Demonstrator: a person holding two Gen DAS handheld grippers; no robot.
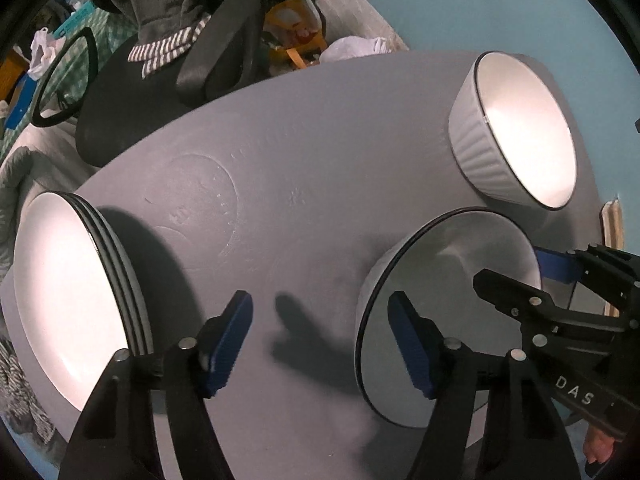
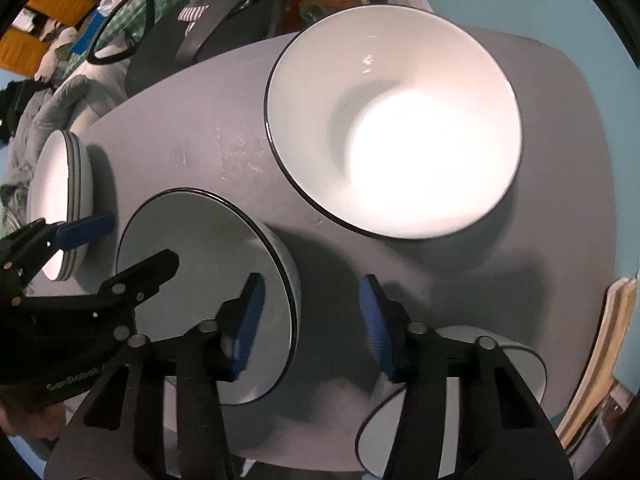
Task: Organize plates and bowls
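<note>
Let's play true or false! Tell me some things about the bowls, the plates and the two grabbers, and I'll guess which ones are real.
1. The plates sit in one stack. True.
2. The left gripper is squeezing a bowl. False: it is open and holds nothing.
3. The big bowl is full of soup. False: it is empty.
4. The right gripper is open. True.
5. The table is bright red. False: it is grey.
</note>
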